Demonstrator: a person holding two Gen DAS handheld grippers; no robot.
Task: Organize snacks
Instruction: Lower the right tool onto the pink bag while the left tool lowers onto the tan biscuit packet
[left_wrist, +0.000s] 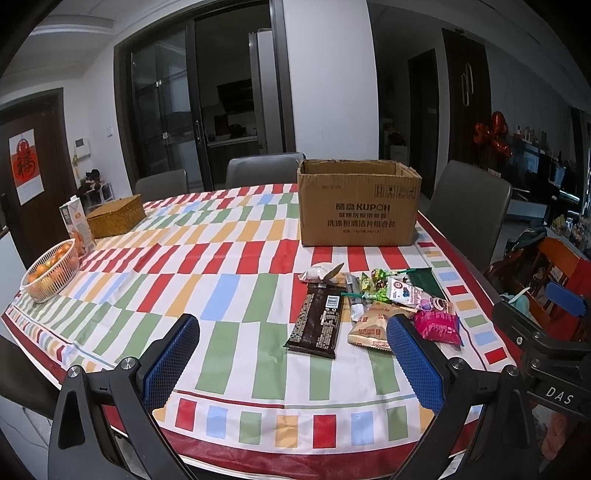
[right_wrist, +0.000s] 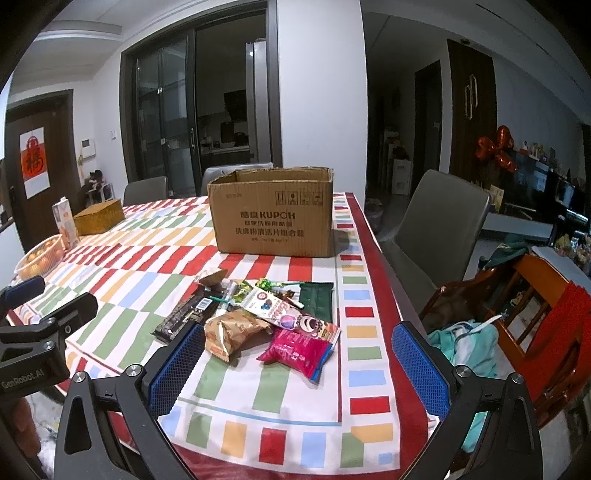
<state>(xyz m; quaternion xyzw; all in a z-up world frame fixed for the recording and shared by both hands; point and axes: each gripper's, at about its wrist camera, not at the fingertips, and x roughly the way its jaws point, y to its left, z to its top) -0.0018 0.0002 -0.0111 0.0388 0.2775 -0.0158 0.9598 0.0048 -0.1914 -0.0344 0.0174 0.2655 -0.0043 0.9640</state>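
Snacks (right_wrist: 255, 317) lie in a loose heap on the near right part of the bench (left_wrist: 229, 347), just in front of the open cardboard box (right_wrist: 273, 225), which stands upright a little further back. I hold a hand-held gripper in each hand, both hovering short of the heap. My left hand-held gripper (left_wrist: 291, 365) stands wide, nothing between its blue pads, and my right hand-held gripper (right_wrist: 299, 373) is spread just as wide and bare.

Nearest my right side lies the pink packet (right_wrist: 299, 352), flat on the cloth, with a crumpled tan bag (right_wrist: 232, 332) touching it on the left. A long dark brown bar (left_wrist: 319, 321) lies flat toward my left side. Behind them a pale printed pouch (right_wrist: 291, 312), a dark green packet (right_wrist: 316, 297) and small wrapped sweets (left_wrist: 376, 284) overlap one another.

I judge all of these light and soft: thin glossy film that will crinkle and slip, with contents that may crush if I squeeze hard. The pink packet looks easiest, so I would pinch it across its puffed middle or by a sealed end seam. The bar seems stiffer, yet lies so flat that I would take it across its narrow width near one end. The sweets are tiny and may scatter.

Nothing appears to sit in the box yet, though I cannot see its floor.
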